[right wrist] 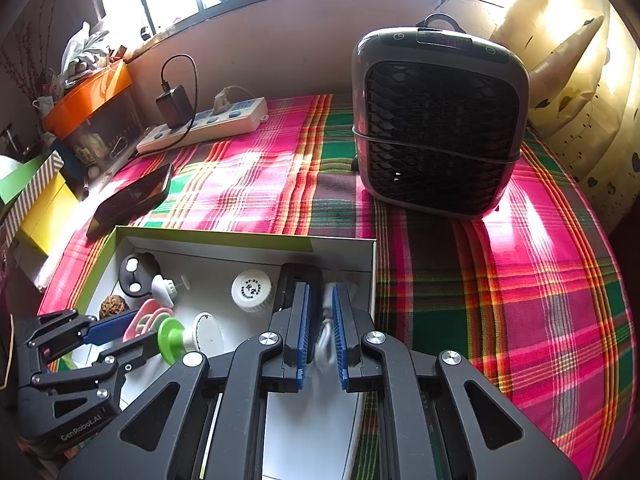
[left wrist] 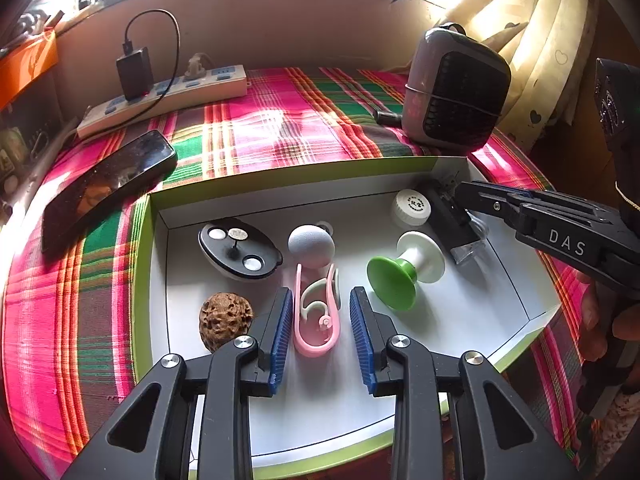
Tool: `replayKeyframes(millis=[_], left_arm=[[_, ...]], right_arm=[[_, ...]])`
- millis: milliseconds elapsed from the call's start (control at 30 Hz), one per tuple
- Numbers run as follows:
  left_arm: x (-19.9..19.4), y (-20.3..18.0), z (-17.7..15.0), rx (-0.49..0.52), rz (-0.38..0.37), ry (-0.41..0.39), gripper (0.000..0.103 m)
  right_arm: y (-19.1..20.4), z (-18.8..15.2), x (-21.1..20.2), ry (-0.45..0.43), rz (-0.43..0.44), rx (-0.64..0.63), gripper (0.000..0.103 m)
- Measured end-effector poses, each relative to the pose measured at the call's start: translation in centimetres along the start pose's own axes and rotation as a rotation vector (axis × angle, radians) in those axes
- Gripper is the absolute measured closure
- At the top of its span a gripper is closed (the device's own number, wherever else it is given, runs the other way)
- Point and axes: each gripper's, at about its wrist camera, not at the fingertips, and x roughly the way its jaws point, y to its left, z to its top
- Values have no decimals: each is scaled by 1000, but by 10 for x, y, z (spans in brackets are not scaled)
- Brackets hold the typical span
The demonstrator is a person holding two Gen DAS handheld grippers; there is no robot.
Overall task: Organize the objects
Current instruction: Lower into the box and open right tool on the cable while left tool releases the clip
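A shallow white cardboard box with a green rim [left wrist: 508, 360] was set on a pink-and-green plaid cloth [left wrist: 280, 120]. The left gripper [left wrist: 318, 330] was held with its blue pads spread, a pink looped plastic clip [left wrist: 316, 312] lying between them untouched. The right gripper [right wrist: 320, 336] was nearly closed around a pale cable [right wrist: 326, 344] — whether it was actually pinched could not be told — just beside a black rectangular device [right wrist: 290, 280] at the box's right end.

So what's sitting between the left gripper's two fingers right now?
A pink clip lies on the box floor between the open left gripper's blue pads, touching neither; the left wrist view shows it.
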Motion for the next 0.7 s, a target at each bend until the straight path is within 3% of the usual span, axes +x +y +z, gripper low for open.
replayKeyframes(millis=[400, 700], left_arm=[[0, 1, 0, 2, 0, -1, 70], [-5, 3, -2, -5, -1, -10, 66]], right_arm=[[1, 0, 0, -1, 0, 6, 91], [4, -3, -5, -6, 7, 2, 84]])
